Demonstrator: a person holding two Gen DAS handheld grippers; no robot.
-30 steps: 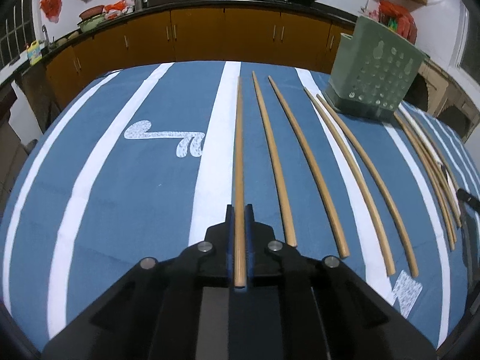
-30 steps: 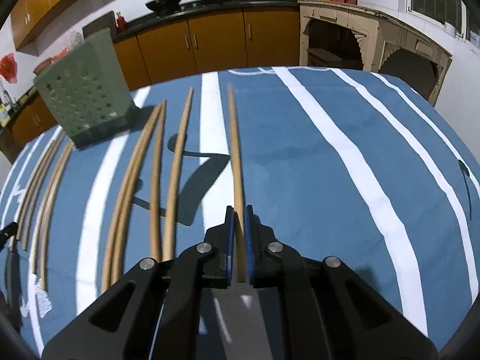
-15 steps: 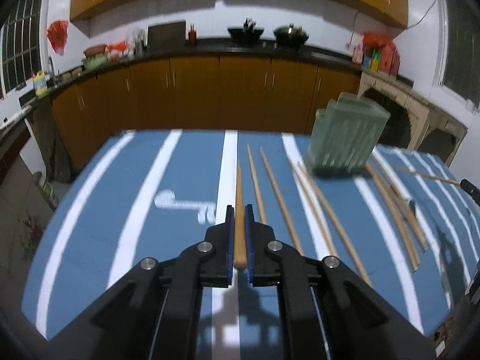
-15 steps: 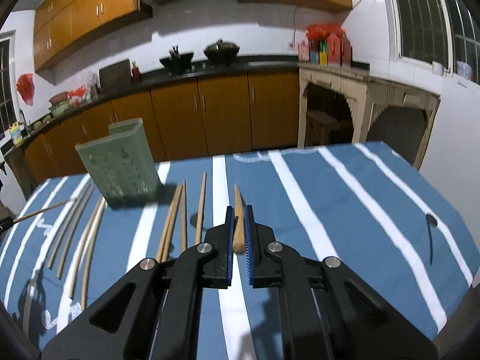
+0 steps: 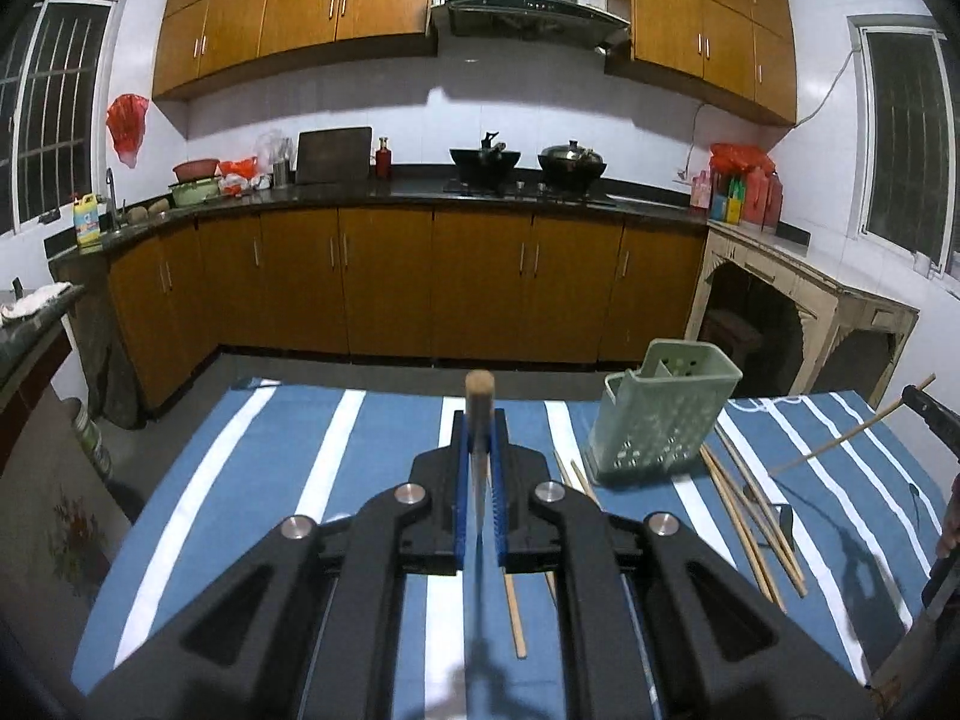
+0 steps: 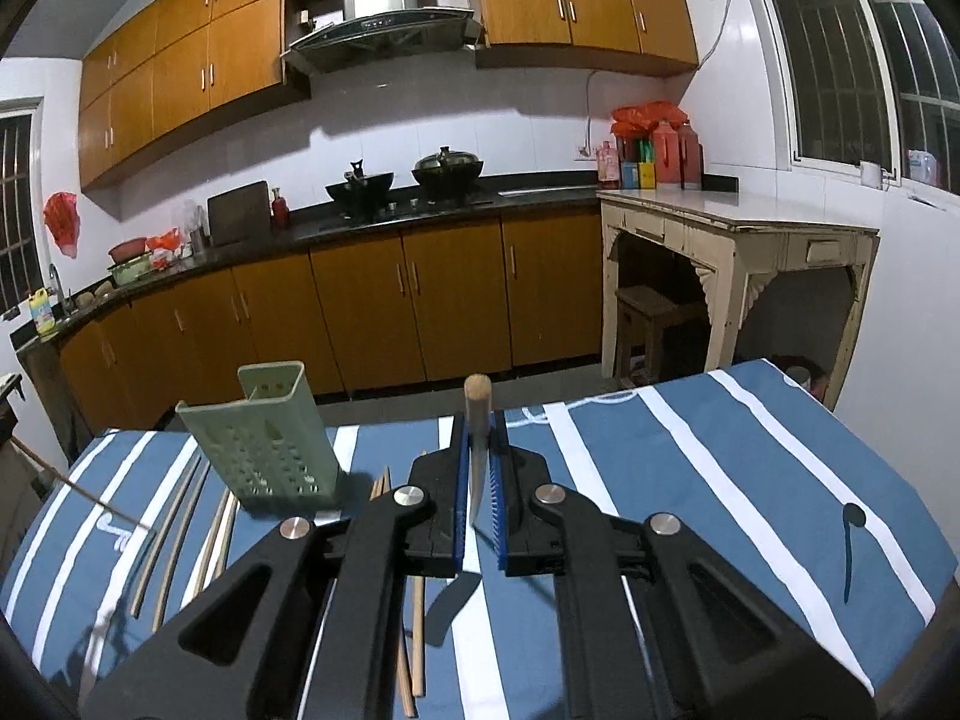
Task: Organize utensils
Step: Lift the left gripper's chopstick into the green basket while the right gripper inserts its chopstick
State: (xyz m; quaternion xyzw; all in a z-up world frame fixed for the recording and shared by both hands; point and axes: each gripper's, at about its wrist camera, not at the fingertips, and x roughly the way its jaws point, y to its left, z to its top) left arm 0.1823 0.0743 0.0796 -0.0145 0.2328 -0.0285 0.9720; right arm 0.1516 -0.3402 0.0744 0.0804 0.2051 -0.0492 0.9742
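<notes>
A table [image 5: 288, 480] carries everything, covered by a blue cloth [image 6: 720, 480] with white stripes running from its near edge to its far edge; a pale green perforated utensil holder [image 5: 660, 426] stands upright on the cloth near the far edge; loose wooden chopsticks [image 5: 750, 516] lie flat on the cloth on both sides of the holder, roughly along the stripes; several lie close together just beside the holder's base [image 6: 282, 480], others further toward the near edge [image 6: 414, 630]; a white printed mark [image 6: 114, 531] shows on the cloth toward one side edge.
</notes>
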